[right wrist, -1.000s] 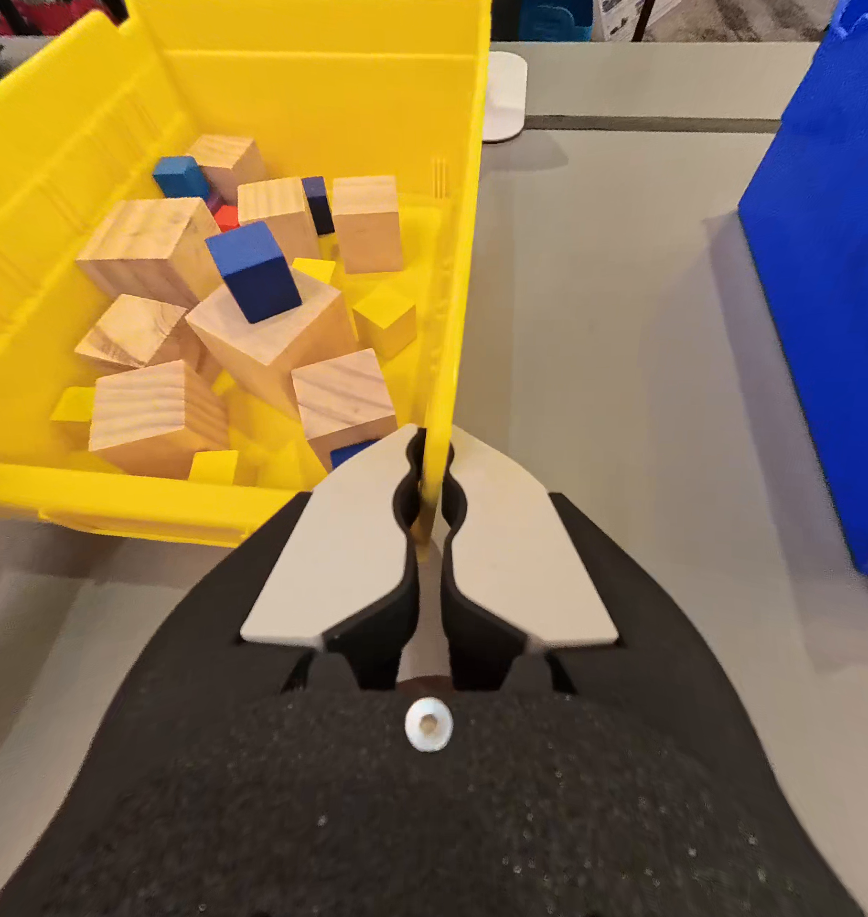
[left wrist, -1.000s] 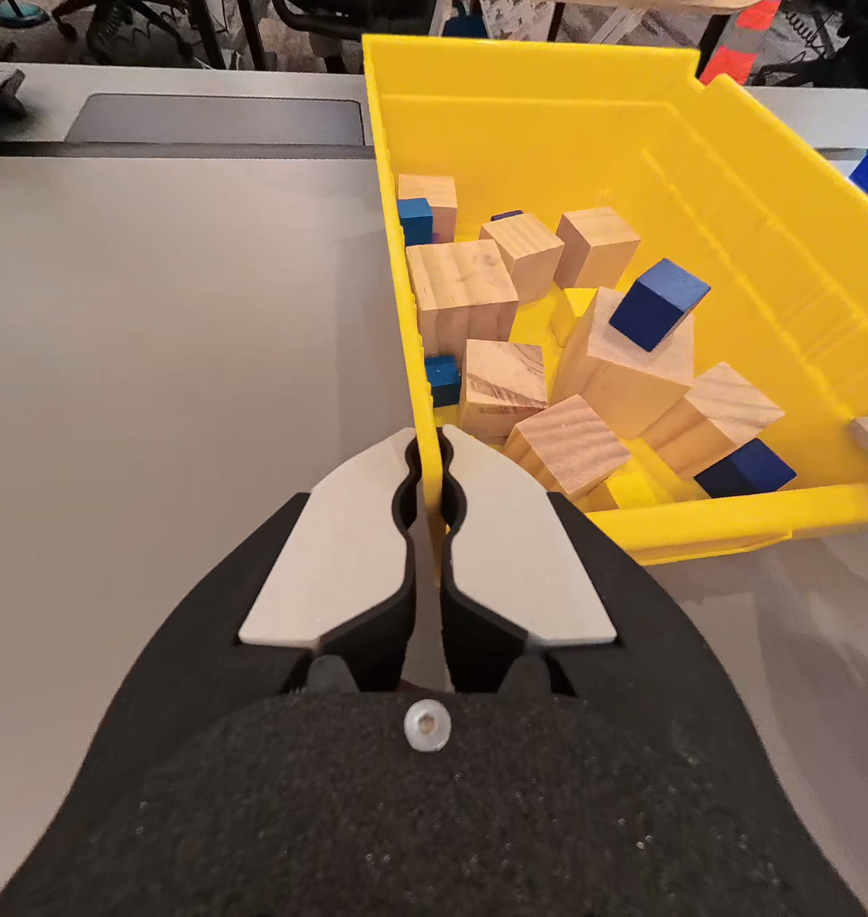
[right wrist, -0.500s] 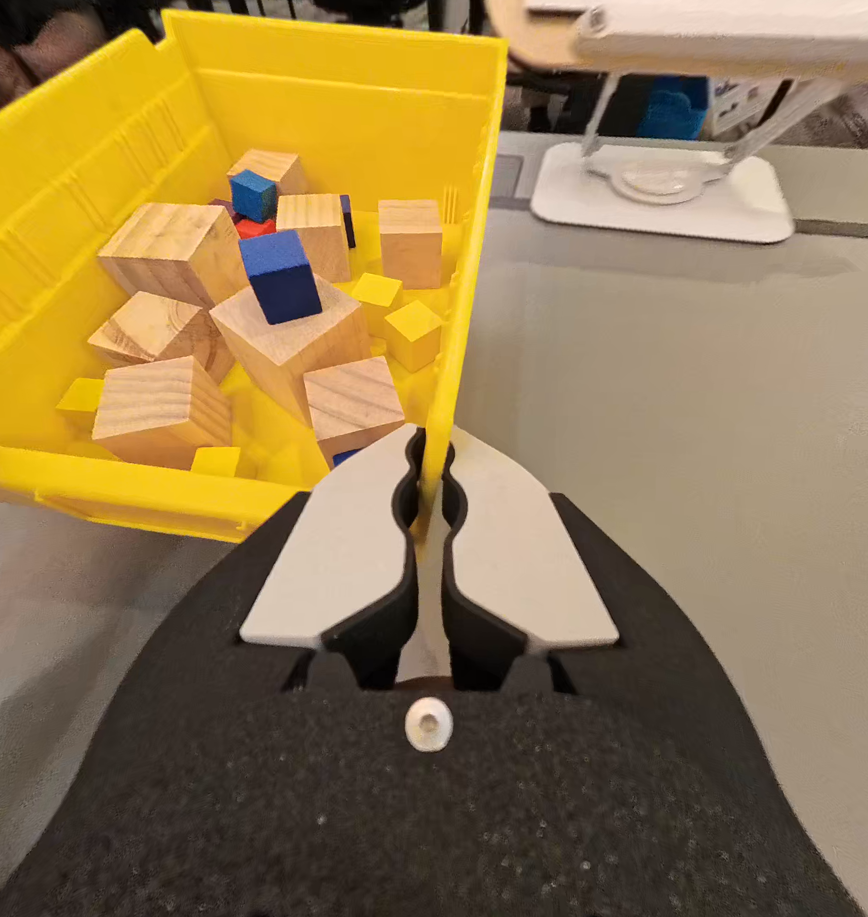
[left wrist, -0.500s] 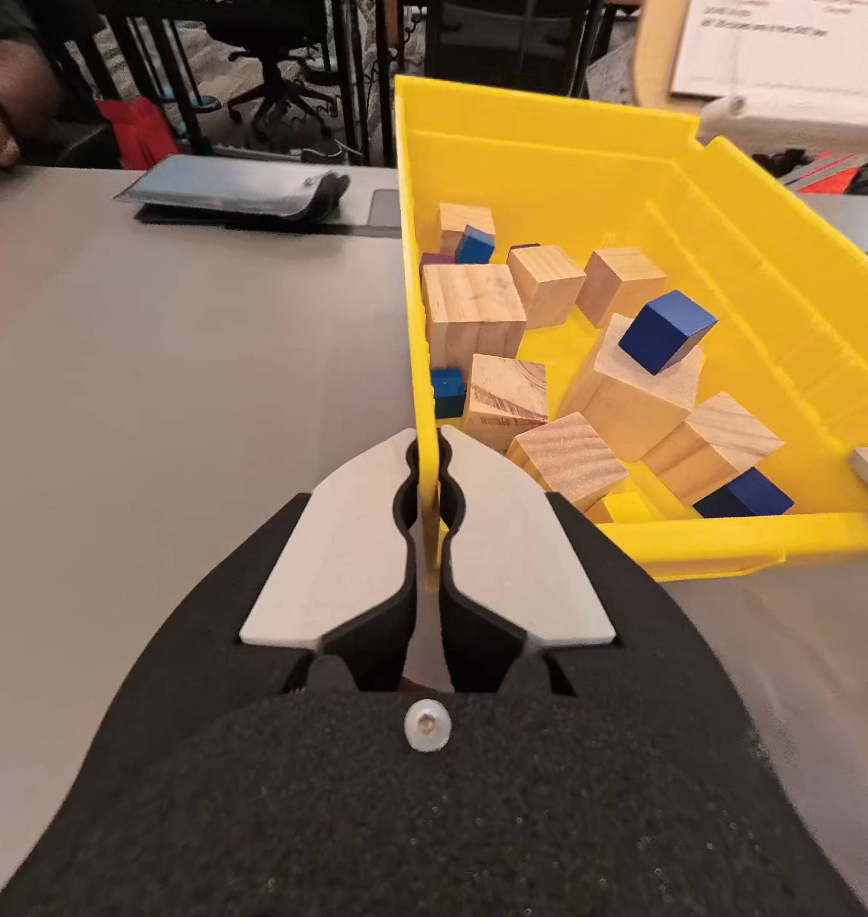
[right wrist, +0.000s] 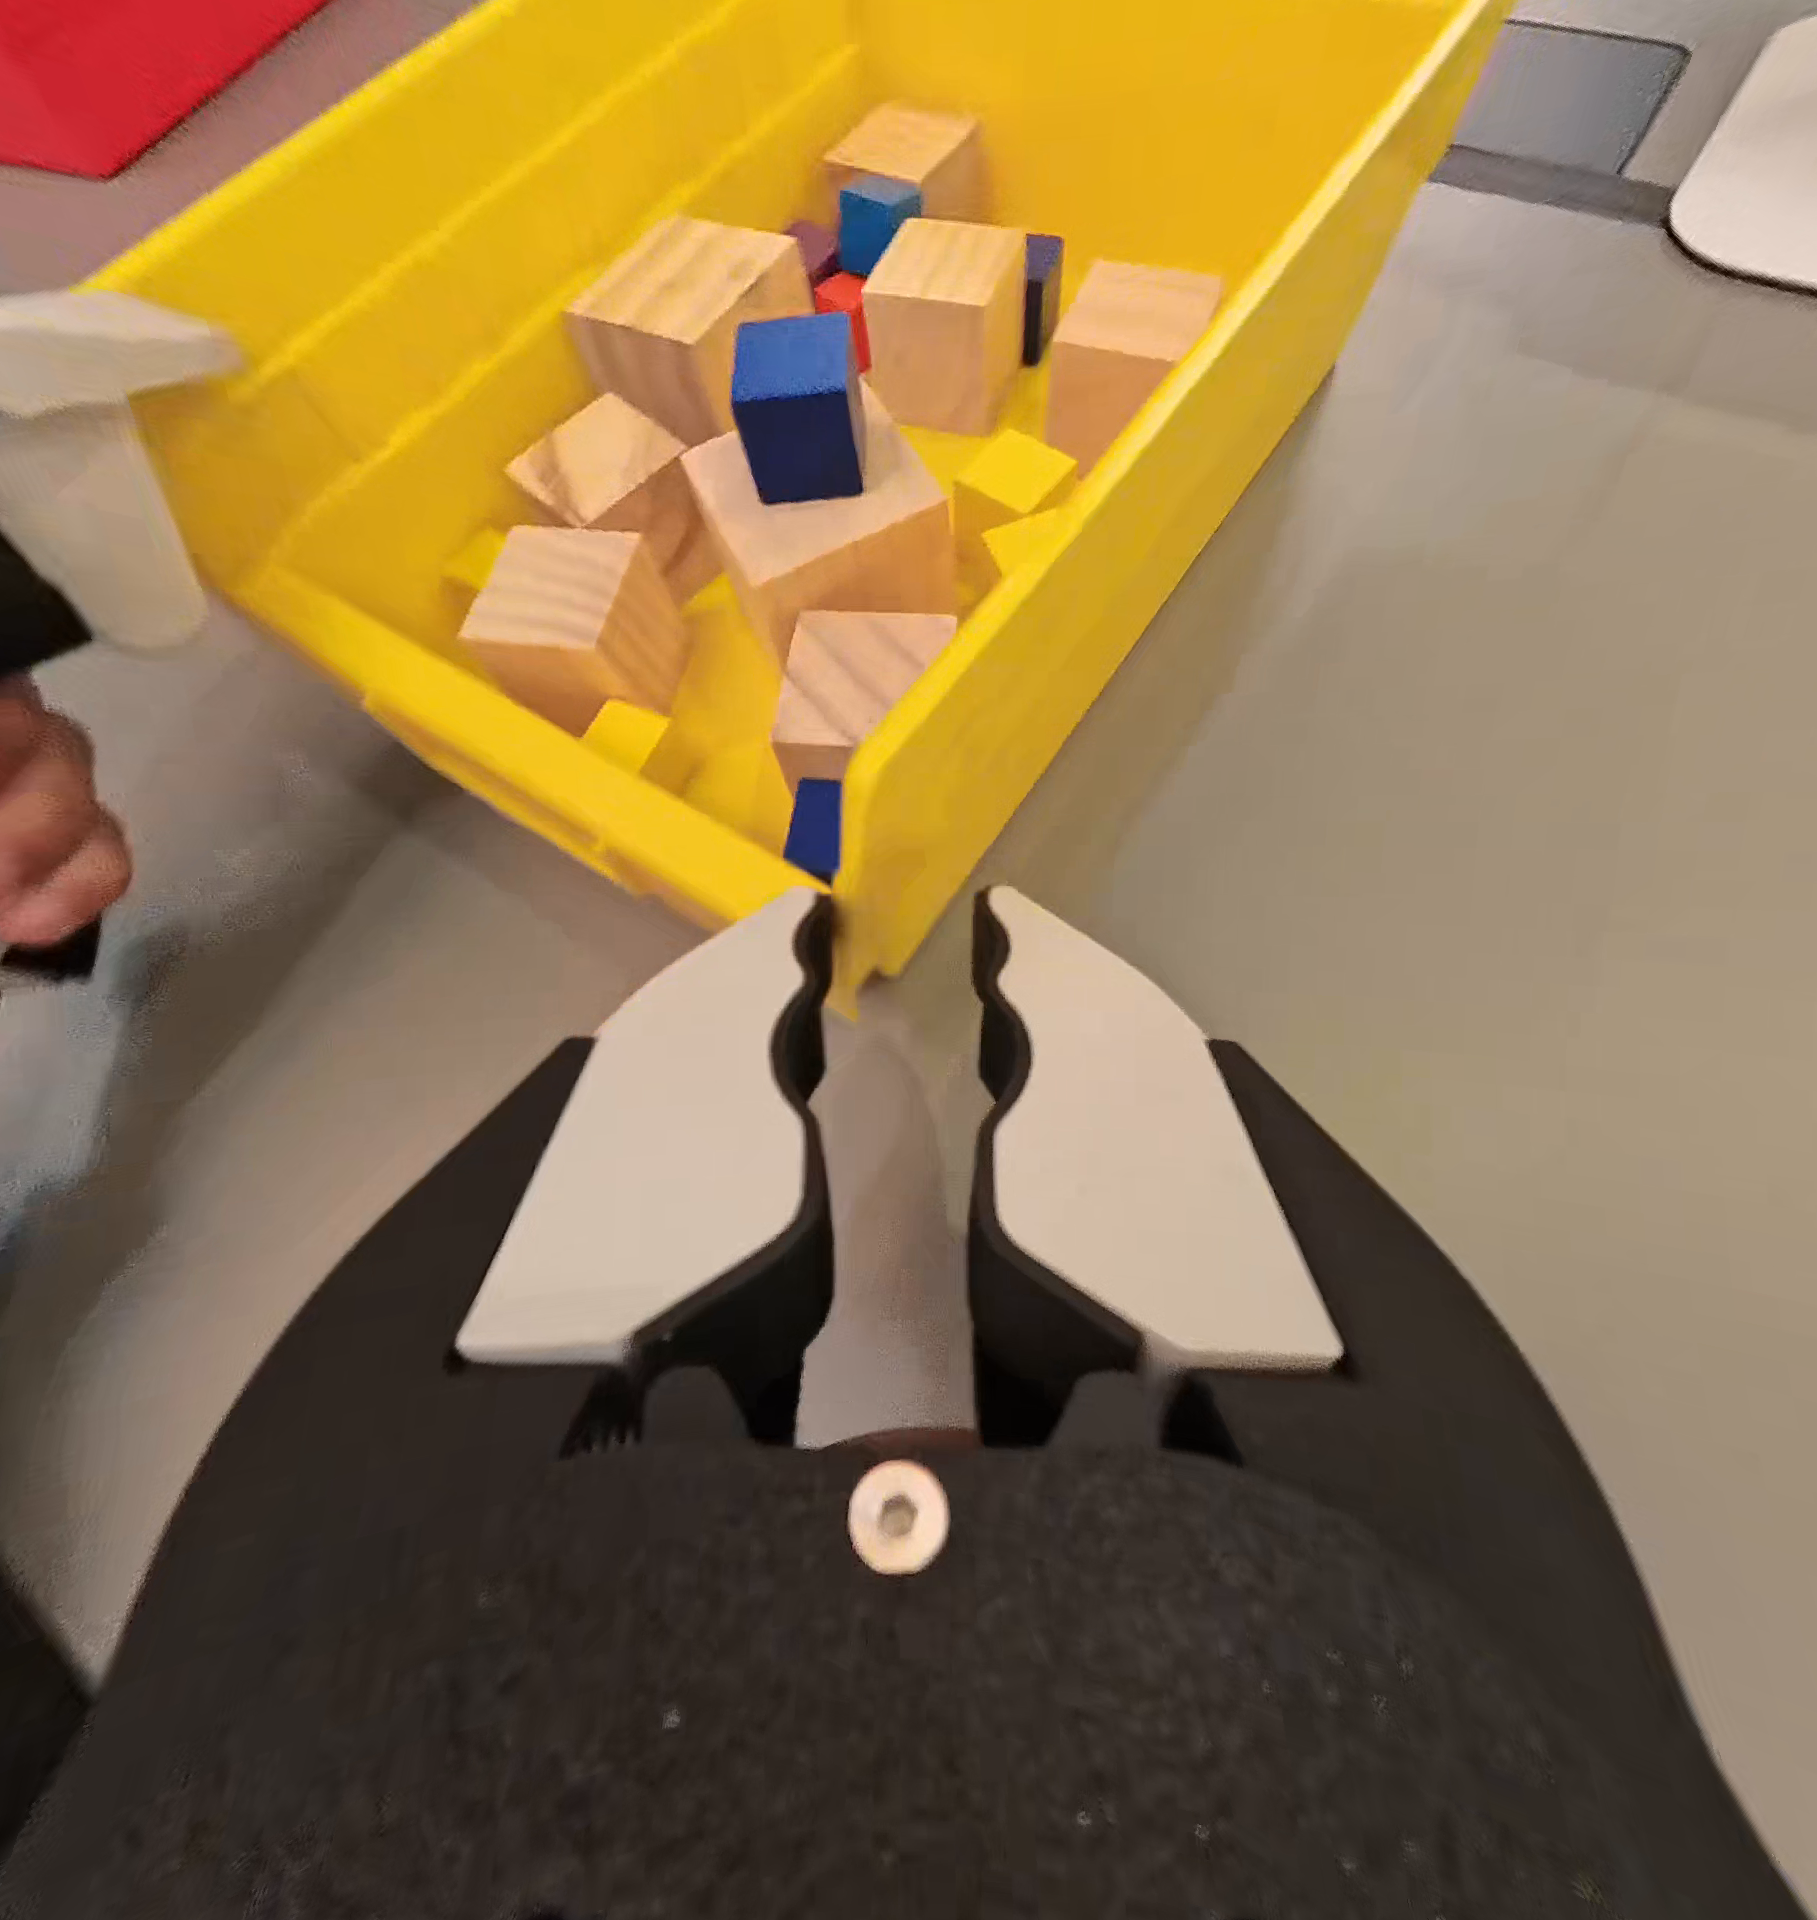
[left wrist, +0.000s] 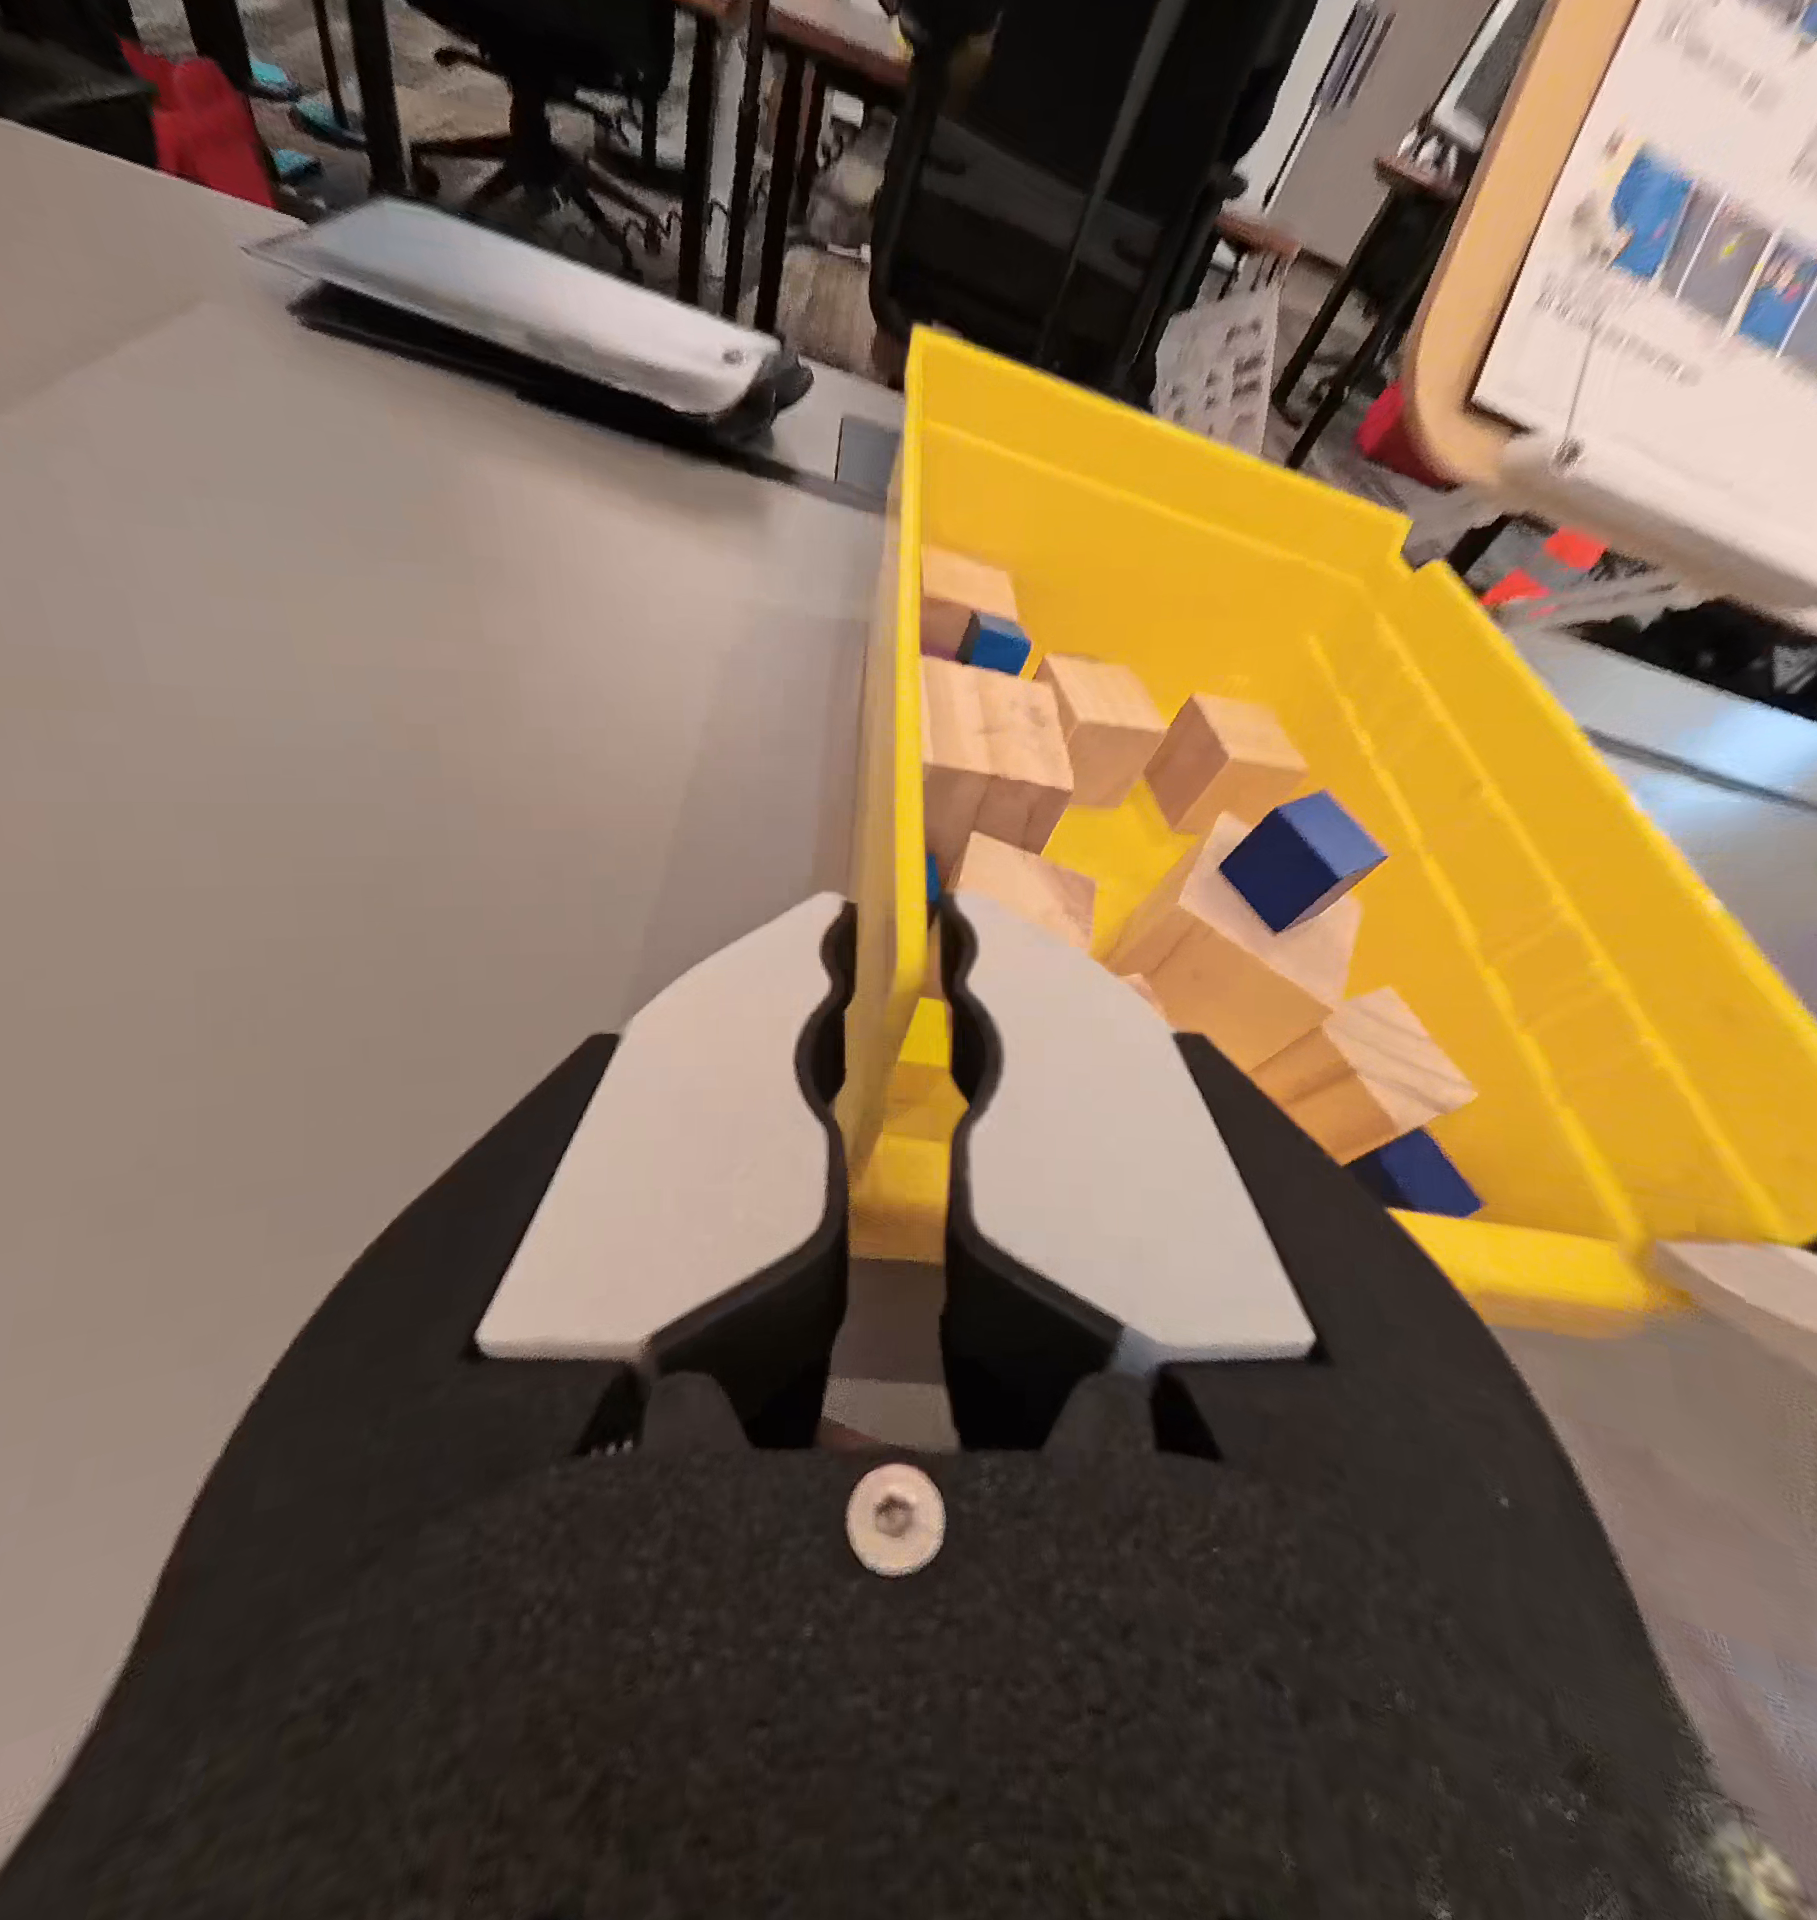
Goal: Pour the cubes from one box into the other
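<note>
We carry the yellow box [left wrist: 1143, 436] by its side walls. The left gripper [left wrist: 896, 909] is narrowed onto the left wall near the front corner, with the wall pinched between its fingers. The right gripper [right wrist: 899, 899] stands parted. The box's right front corner sits between its tips and touches only the left finger, so we judge that side unclamped.

The cubes [right wrist: 571, 613] lie heaped inside the box, with a blue cube [right wrist: 798, 405] perched on a wooden one. Before tipping, we seat the right gripper deeper on the wall and close it, because one-sided support lets the box twist.

The receiving box is not in view. The table [right wrist: 1455, 727] offers open room right of the box. A white base [right wrist: 1777, 177] stands far right, and a flat dark case [left wrist: 530, 301] far left.
</note>
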Tool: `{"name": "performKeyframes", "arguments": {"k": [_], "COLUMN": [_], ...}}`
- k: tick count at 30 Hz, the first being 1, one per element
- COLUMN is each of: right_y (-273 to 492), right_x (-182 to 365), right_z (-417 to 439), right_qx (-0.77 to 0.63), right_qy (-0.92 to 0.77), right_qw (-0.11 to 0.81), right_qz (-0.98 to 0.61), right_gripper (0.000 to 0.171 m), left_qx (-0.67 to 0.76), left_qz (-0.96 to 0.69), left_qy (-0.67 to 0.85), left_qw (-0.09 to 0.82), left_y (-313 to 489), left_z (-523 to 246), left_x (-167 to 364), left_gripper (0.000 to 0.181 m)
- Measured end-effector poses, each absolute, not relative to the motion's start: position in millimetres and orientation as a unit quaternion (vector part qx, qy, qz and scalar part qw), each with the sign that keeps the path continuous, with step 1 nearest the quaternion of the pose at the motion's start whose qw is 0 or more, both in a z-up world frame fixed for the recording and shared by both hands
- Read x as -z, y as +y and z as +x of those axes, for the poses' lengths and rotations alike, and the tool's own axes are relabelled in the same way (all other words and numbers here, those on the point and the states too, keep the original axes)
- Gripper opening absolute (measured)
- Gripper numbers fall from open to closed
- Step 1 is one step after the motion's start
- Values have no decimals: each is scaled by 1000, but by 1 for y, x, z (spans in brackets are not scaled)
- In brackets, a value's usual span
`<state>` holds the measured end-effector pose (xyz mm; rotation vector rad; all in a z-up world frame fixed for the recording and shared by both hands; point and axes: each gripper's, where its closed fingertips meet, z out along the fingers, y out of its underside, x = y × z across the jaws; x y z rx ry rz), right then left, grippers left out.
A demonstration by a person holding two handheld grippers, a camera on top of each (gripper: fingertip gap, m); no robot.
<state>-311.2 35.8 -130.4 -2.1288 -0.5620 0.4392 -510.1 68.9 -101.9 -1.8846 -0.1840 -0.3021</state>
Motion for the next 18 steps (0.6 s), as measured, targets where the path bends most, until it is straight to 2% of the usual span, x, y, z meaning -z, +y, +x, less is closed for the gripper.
{"name": "performKeyframes", "arguments": {"k": [1,6,9,12,15,18], "right_y": [31,-2,-4,-6,-15,-35], "right_x": [121,72,63,55,62,99], "right_z": [-300,-193,-78,47,145,201], "right_qx": [-183,-218,-136,-52,-19,28], "right_qy": [-241,-291,-275,-190,-89,-48], "right_qw": [436,491,549,602,624,605], "right_qz": [-847,-792,-778,-774,-776,-794], "right_gripper": [31,35,36,36,36,36], "left_qx": [131,94,95,136,155,143], "left_qz": [-800,-788,-794,-780,-786,-801], "left_qy": [-83,-73,-59,-74,-47,-26], "left_qw": [580,604,598,606,596,581], "left_y": [64,32,16,-7,-31,-41], "left_z": [-511,-506,-482,-446,-405,-385], "left_x": [95,69,68,60,72,98], "left_gripper": [19,29,31,30,31,30]}}
